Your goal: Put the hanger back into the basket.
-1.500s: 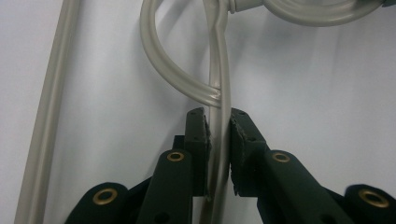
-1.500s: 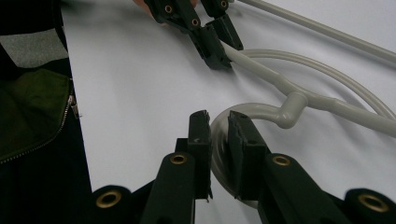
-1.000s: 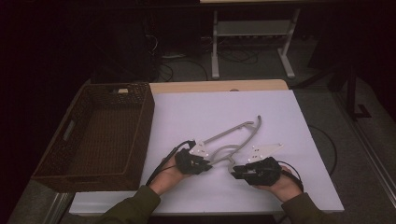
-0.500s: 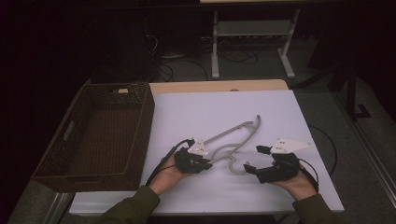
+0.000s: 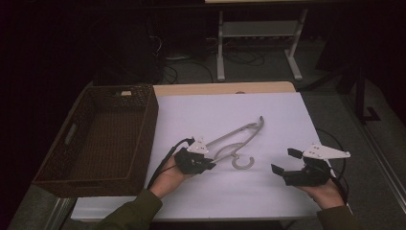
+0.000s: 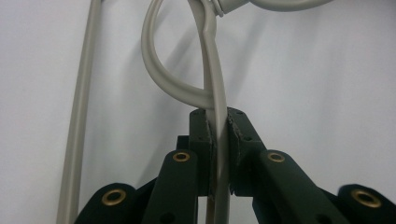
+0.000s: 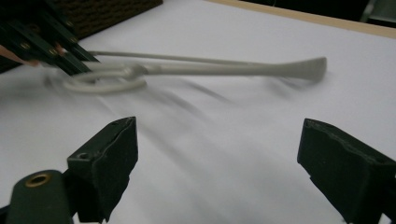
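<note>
The grey hanger [image 5: 234, 139] lies flat, its long axis running diagonally toward the far right.

A grey hanger [image 5: 234, 141] lies across the middle of the white table [image 5: 268, 115], blocking the direct path between the two sides; a wicker basket [image 5: 103, 139] walls off the left edge, while bare tabletop stretches right and beyond.

**Hidden and blurred parts**

In the left gripper view the hanger [image 6: 212, 70] runs off the top edge, and its clamped stretch disappears between the left tool's [image 6: 219, 140] pads. In the right gripper view the hanger's hook [image 7: 105, 83] is smeared by blur.
</note>
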The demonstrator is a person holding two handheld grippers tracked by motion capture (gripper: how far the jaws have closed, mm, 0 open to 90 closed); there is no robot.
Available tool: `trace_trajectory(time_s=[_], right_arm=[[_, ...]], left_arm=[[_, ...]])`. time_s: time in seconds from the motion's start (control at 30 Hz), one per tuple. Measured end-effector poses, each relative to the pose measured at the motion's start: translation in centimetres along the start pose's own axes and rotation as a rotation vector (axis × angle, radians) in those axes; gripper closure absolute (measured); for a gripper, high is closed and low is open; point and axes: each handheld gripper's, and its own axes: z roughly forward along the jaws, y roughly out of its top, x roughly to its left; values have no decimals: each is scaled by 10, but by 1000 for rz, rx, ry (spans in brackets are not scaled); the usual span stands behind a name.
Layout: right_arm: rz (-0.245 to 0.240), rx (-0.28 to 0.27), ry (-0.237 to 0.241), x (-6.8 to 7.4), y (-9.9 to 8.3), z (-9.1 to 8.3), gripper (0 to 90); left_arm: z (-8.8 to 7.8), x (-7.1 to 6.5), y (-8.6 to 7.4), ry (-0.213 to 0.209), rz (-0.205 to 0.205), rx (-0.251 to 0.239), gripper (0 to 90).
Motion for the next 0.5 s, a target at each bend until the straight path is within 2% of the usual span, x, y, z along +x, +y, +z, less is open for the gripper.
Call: trace_trajectory(time_s=[0.17,0.23,0.33,0.5], right_arm=[[-2,15,0,-2,-3,5,126],[0,20,3,-2,-2,6,125],[3,17,-2,-3,-2,5,125],[3,10,-1,-4,-2,5,124]], left_arm=[[-11,3,3,3,-20,-46,823],[-18,7,4,1,-40,-58,823],[-23,8,6,5,-45,-64,823],[-42,12,16,3,-72,-100,823]])
